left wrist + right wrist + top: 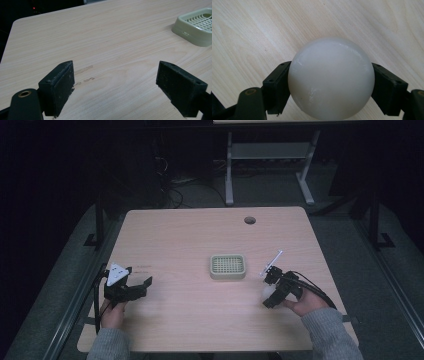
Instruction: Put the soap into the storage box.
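The right gripper [331, 87] has its fingers [277, 83] clamped on a white ball [331, 81], not yet in the green grid dish [228, 267]; the left gripper [115, 86] waits open over the tabletop [200, 230].

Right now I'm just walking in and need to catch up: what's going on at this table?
A person at the wooden table works two tools. The right hand-held gripper is closed on a white ball. The left hand-held gripper is open and empty near the table's left edge. A pale green slotted dish sits mid-table, between the two.
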Demonstrator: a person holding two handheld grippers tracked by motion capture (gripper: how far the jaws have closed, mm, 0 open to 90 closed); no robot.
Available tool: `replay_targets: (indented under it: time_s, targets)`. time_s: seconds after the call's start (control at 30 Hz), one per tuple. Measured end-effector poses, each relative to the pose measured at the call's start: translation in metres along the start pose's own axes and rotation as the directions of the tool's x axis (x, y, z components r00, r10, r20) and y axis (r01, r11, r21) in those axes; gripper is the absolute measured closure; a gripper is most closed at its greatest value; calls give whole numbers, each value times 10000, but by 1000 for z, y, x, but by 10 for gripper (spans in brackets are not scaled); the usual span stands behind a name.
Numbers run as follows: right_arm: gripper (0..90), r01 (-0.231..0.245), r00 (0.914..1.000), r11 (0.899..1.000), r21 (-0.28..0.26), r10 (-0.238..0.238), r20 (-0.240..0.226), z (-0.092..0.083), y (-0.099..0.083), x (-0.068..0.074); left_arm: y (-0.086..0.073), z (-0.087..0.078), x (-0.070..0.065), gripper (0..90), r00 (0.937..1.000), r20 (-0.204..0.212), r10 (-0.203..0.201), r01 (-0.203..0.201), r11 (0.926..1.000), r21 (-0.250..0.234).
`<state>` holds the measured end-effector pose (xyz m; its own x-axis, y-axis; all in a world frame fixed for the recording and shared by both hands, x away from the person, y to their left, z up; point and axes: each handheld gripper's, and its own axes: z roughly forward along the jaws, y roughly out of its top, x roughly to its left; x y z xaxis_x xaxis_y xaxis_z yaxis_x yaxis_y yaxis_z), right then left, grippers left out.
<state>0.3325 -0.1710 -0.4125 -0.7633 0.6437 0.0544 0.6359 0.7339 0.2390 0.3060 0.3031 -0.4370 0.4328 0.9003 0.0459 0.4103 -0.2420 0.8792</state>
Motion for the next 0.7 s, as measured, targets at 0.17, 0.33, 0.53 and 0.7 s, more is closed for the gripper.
replay_targets:
  time_s: [0.17, 0.33, 0.53, 0.7]
  targets:
    - [236, -62, 10000, 10000, -8, 62, -37, -1, 2, -2, 0, 0, 0, 148, 10000, -27, -44, 44, 10000, -12]
    - [236, -23, 10000, 10000, -48, 23, -71, -4, 4, -4, 0, -1, 0, 148, 10000, -23, -42, 42, 10000, -4]
    - [236, -36, 10000, 9999, -97, 36, -45, -9, 7, -7, 0, -1, 0, 148, 10000, -5, -50, 50, 10000, -6]
    - [236, -42, 10000, 9999, -131, 41, -40, -12, 11, -9, 0, -1, 0, 148, 10000, -3, -27, 27, 10000, -14]
